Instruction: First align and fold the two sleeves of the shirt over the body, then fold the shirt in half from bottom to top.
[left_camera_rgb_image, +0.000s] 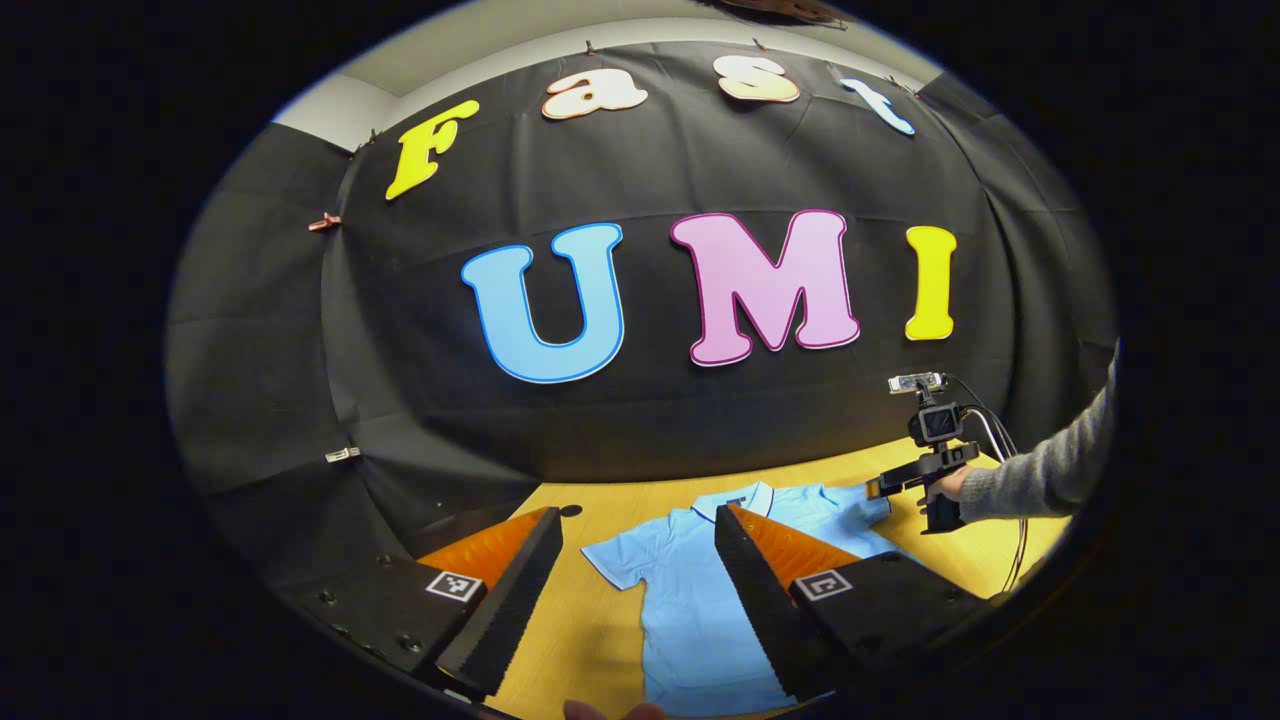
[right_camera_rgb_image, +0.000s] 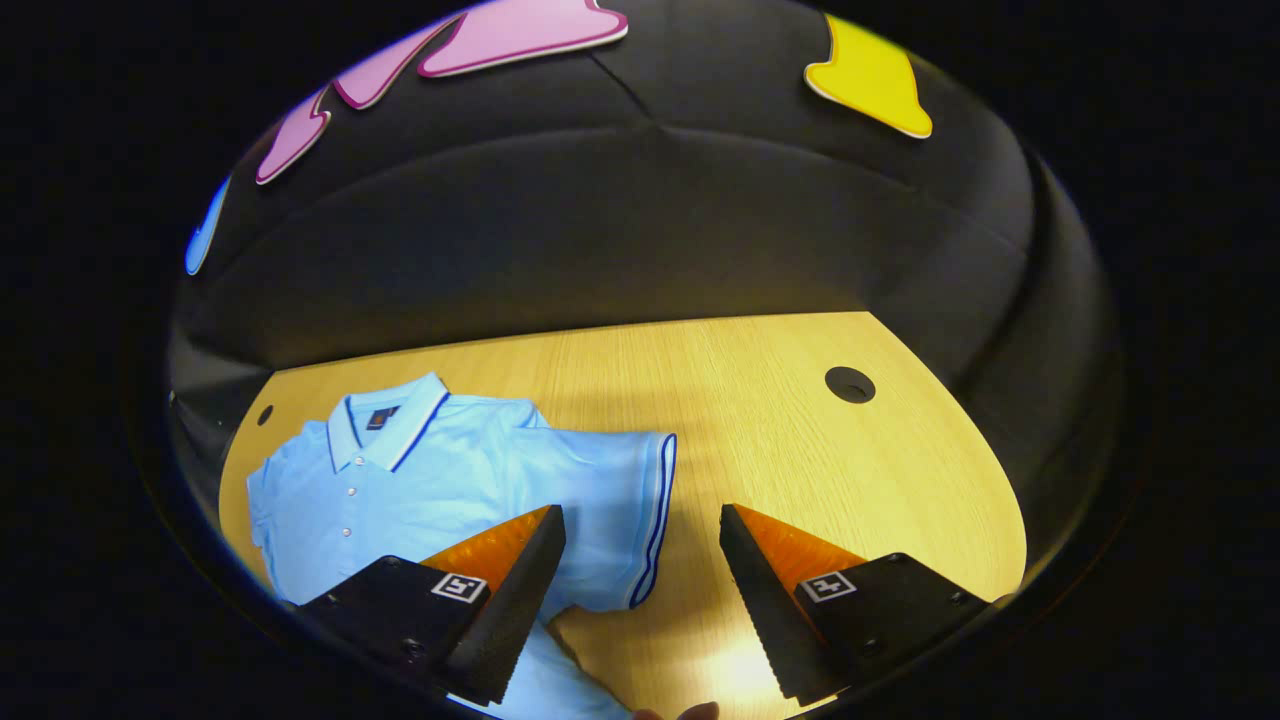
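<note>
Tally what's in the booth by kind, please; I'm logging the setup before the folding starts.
Shirt: 1, light blue, lying flat on the table
Table: 1, wooden
Hand-held gripper: 2, the left hand-held gripper and the right hand-held gripper, both open over the shirt
Total: 4

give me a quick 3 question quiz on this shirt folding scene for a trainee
1. True or false: the shirt lies flat on the table with both sleeves unfolded.
2. Which sleeve does the right tool straddle? A) the sleeve with the striped cuff B) the collar C) the hem
3. Fill in: both the left tool and the right tool are ____ (open/shut).

Key: 1 true; 2 A; 3 open
</note>
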